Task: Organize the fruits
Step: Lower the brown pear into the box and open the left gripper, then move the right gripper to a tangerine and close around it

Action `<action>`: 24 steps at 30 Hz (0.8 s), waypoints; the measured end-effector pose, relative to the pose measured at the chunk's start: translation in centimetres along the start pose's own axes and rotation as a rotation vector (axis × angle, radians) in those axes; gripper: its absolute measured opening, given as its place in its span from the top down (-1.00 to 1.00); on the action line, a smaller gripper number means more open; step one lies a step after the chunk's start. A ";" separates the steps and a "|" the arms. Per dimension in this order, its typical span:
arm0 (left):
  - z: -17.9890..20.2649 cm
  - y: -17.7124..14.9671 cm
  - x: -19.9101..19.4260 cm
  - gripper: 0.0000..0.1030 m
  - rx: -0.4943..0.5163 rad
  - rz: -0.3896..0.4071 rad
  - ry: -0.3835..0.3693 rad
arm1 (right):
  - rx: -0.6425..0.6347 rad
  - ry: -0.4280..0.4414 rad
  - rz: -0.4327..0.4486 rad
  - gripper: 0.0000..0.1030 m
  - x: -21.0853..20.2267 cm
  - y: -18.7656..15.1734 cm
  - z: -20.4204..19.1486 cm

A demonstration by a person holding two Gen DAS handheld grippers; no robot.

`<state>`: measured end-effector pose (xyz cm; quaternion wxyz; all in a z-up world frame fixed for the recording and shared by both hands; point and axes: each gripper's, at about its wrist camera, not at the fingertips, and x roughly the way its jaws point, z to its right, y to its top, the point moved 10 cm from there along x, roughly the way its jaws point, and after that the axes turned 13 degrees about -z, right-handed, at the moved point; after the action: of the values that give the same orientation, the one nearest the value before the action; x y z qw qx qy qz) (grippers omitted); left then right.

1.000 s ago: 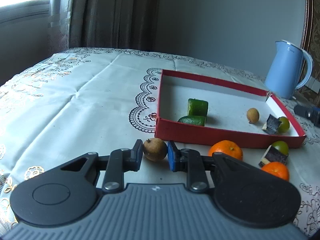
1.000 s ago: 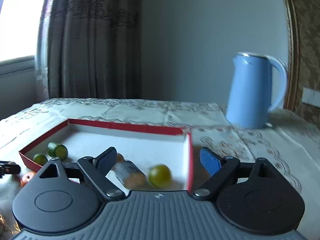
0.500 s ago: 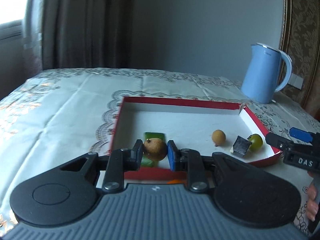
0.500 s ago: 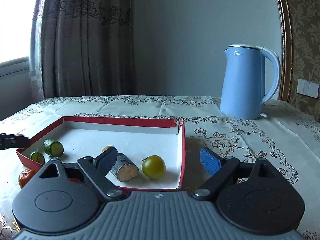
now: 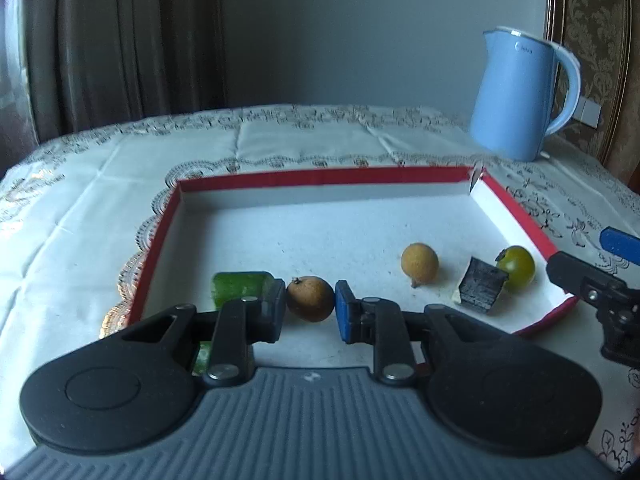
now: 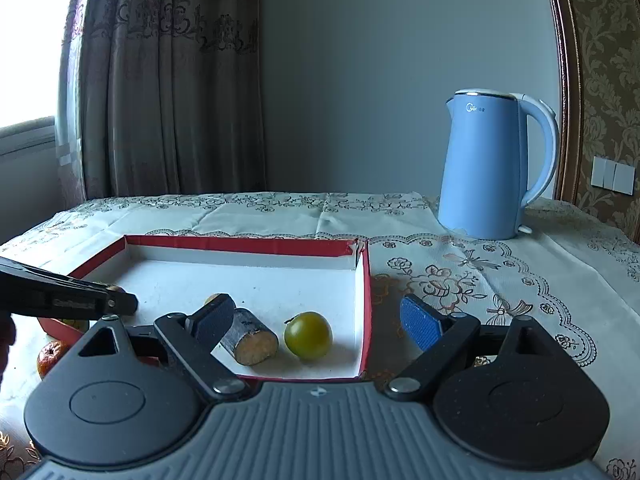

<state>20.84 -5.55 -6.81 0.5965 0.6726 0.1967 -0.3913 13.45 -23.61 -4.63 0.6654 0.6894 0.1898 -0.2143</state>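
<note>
My left gripper (image 5: 310, 310) is shut on a small brown round fruit (image 5: 310, 298), held just above the white floor of the red tray (image 5: 320, 178), near its front left. Inside the tray lie a green cucumber piece (image 5: 239, 286), a tan round fruit (image 5: 419, 261), a dark-skinned cut piece (image 5: 482, 287) and a green round fruit (image 5: 516, 267). My right gripper (image 6: 318, 319) stands open at the tray's near right corner, with the green fruit (image 6: 308, 335) and the cut piece (image 6: 250, 338) in front of it and nothing between its pads.
A blue kettle (image 6: 488, 168) stands on the embroidered tablecloth (image 6: 500, 280) behind the tray to the right. An orange (image 6: 50, 360) lies outside the tray at the left in the right wrist view. Curtains and a wall close the back.
My left gripper carried the brown fruit from the cloth in front of the tray over its front wall into the tray. The right gripper stayed in place, open.
</note>
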 end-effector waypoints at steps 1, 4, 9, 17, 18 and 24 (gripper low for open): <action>0.0 0.0 0.4 0.54 -0.002 -0.006 0.002 | 0.000 0.000 -0.002 -0.76 0.1 0.0 0.0; -0.2 0.1 1.4 0.54 -0.011 -0.027 0.008 | 0.000 0.003 -0.003 -0.76 0.1 0.0 -0.1; -0.4 0.2 2.0 0.53 -0.023 -0.037 -0.006 | -0.002 0.006 -0.014 -0.76 0.3 -0.1 -0.2; -0.3 -0.4 -1.2 -0.31 0.004 0.032 0.008 | 0.005 0.008 -0.027 -0.76 0.6 -0.2 0.0; -0.5 -0.5 -1.9 -0.39 0.006 0.054 0.028 | 0.005 0.012 -0.029 -0.76 0.6 -0.3 -0.1; -2.4 -3.2 -6.0 -0.50 -0.031 0.131 0.054 | 0.017 0.059 -0.044 -0.76 0.5 -0.5 -0.2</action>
<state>15.50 -1.32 -4.41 0.6258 0.6850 0.1741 -0.3300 13.64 -23.38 -5.31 0.6486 0.6968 0.2225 -0.2103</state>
